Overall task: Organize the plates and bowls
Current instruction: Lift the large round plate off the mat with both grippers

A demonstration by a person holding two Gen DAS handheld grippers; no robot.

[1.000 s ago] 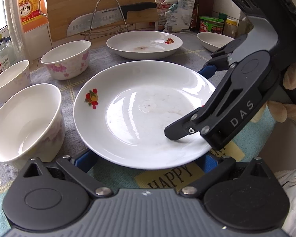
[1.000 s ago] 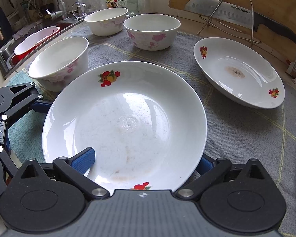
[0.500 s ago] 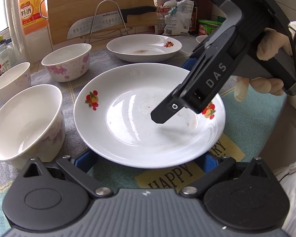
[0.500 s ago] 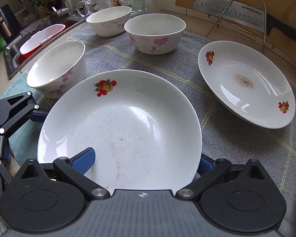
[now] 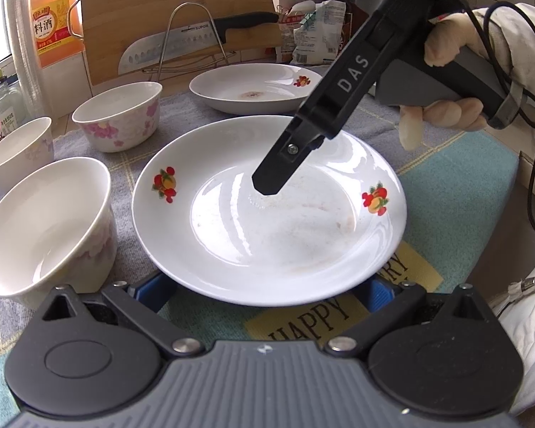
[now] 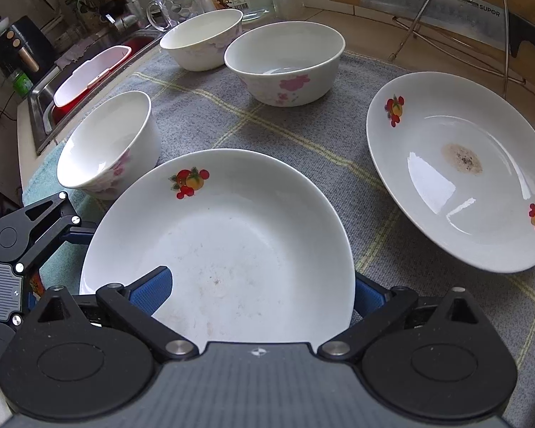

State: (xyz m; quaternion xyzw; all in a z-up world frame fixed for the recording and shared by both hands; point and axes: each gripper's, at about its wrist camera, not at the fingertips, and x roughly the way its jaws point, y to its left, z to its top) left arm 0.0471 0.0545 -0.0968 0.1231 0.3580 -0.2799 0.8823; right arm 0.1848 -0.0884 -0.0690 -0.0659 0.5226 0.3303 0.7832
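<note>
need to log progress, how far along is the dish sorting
Nothing looks stacked yet. In hand: the right claw grips the near plate, tilted up; the left claw sits at its edge. Left: the second plate and three bowls stand separate.

In the left wrist view the near plate (image 5: 267, 214) hides the left hand-held gripper (image 5: 267, 294) fingertips under its near rim, so its grip cannot be judged. The right hand-held gripper (image 5: 267, 182) covers part of the far plate (image 5: 253, 87). In the right wrist view its own body cuts off the near plate's rim.
</note>
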